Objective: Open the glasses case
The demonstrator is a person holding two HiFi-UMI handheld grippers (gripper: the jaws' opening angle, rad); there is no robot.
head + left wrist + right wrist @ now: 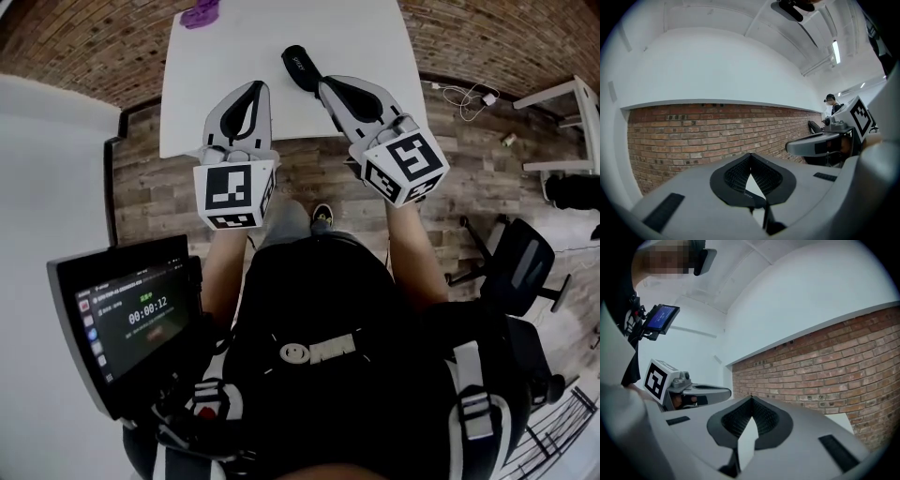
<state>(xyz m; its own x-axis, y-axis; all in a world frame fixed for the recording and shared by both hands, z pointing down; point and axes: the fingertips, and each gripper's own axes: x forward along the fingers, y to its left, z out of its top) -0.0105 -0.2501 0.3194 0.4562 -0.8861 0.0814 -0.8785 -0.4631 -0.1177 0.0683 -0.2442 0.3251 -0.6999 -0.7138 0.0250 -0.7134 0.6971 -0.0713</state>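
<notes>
— What sits at the far edge of your white table (192, 84)?
— A purple thing (200, 13). A black chair (520, 267) stands at your right, a white cable (466, 96) on the wood floor (309, 173)

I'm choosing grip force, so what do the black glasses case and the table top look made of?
Glasses case: matte black, with a rounded shell and a small pale mark. It is probably a fabric- or leatherette-covered hard case, but it is too small to be sure.
Table: a smooth, plain white top with a straight edge, likely laminate or painted board. No grain shows.
</notes>
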